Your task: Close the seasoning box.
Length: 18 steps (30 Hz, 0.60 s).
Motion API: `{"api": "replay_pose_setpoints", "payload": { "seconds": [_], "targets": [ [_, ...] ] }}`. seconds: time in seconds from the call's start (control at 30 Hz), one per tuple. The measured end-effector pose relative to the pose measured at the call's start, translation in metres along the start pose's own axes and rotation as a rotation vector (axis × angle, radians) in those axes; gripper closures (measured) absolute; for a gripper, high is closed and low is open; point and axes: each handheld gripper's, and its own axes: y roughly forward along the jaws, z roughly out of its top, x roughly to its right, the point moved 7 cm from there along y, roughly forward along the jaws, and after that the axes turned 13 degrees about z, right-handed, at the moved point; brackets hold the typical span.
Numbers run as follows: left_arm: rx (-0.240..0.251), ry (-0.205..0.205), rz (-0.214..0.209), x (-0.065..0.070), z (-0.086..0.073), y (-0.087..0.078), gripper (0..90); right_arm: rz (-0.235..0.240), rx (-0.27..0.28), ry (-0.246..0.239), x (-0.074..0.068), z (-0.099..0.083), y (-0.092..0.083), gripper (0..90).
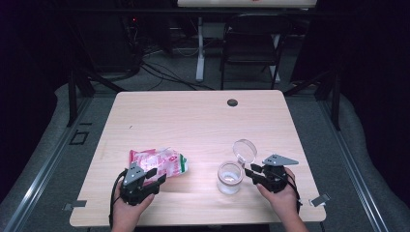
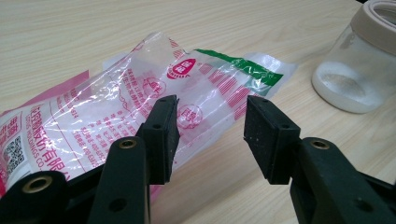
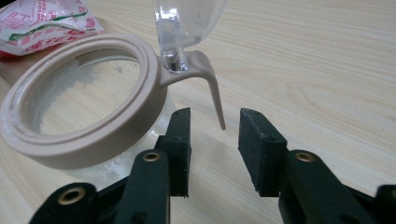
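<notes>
High view: fixed above the near edge, looking forward and down, far enough back to take in the whole tabletop [image 1: 193, 121] plus the floor and chair [image 1: 251, 43] behind it. Left tool [image 2: 210, 135] cam sits low, looking along its own jaws, close on the printed plastic bag [image 2: 140, 102], with the glass jar [image 2: 355, 79] at the right edge. Right tool [image 3: 215, 149] cam is closer still, at the jar's beige rim [image 3: 93, 135] and raised clear lid [image 3: 187, 21]; bag and jar appear in all three views.
</notes>
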Motion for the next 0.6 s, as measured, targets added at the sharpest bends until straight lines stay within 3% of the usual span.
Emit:
{"api": "replay_pose_setpoints", "payload": {
  "seconds": [0.13,0.43,0.53,0.6],
  "targets": [
    [0.008,0.016,0.002,0.0,0.002,0.002,53.5,-0.044,0.007,-0.043,0.001,-0.002,-0.004,58.2],
    [0.0,0.057,-0.011,0.006,0.004,0.009,49.6,-0.056,0.014,-0.041,0.001,-0.006,-0.011,55.8],
    [-0.02,0.104,0.017,0.009,0.004,0.011,44.8,-0.057,0.018,-0.034,0.001,-0.007,-0.013,55.1],
    [-0.024,0.111,0.026,0.01,0.003,0.012,43.2,-0.056,0.018,-0.034,0.001,-0.007,-0.013,55.0]
  ]
}}
